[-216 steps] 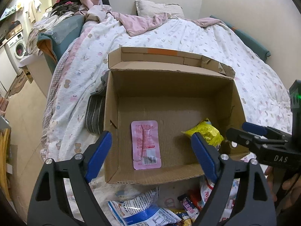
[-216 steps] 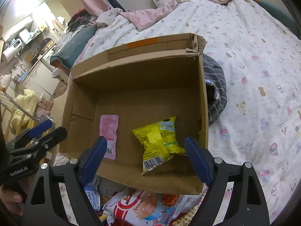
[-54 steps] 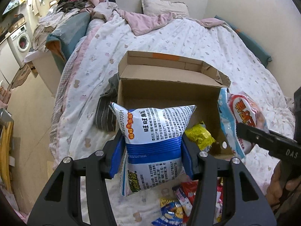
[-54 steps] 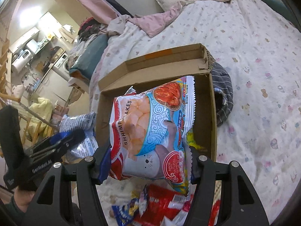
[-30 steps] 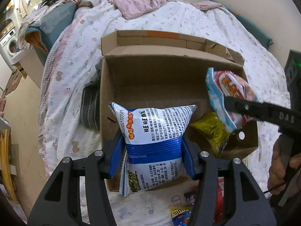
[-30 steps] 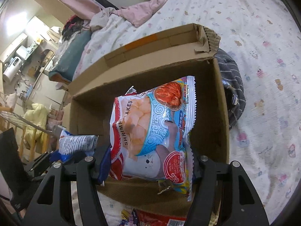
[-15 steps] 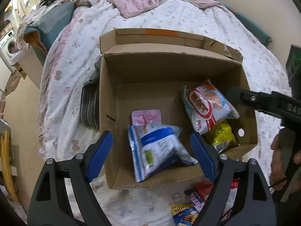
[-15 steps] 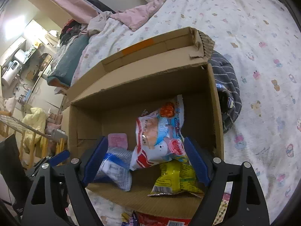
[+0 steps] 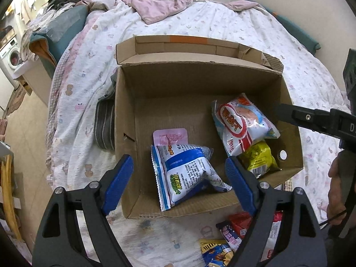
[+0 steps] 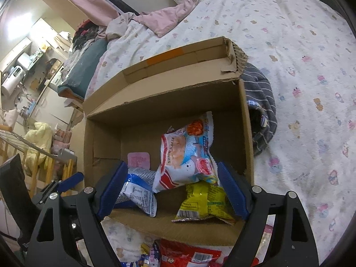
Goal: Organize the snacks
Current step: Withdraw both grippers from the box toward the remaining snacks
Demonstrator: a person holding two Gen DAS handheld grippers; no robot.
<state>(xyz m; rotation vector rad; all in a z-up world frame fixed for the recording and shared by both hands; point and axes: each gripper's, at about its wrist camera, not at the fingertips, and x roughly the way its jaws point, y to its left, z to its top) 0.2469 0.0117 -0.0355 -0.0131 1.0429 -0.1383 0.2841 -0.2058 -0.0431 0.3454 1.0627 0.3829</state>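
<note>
While both my tools hang over the cardboard box (image 9: 124,120) on the bed (image 9: 222,26), my left tool (image 9: 179,178) and right tool (image 10: 171,189) stand wide apart, gripping nothing. Inside the box lie the blue-and-white bag (image 9: 187,173), the pink packet (image 9: 170,136), and the shrimp-flakes bag (image 10: 187,155) resting on the yellow bag (image 10: 204,202).

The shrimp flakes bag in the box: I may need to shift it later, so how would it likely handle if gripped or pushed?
The shrimp flakes bag looks puffed, so probably light for its size and squashy. Its glossy film may slip between pads. It leans on the yellow packet, so a push would likely tip it over.
</note>
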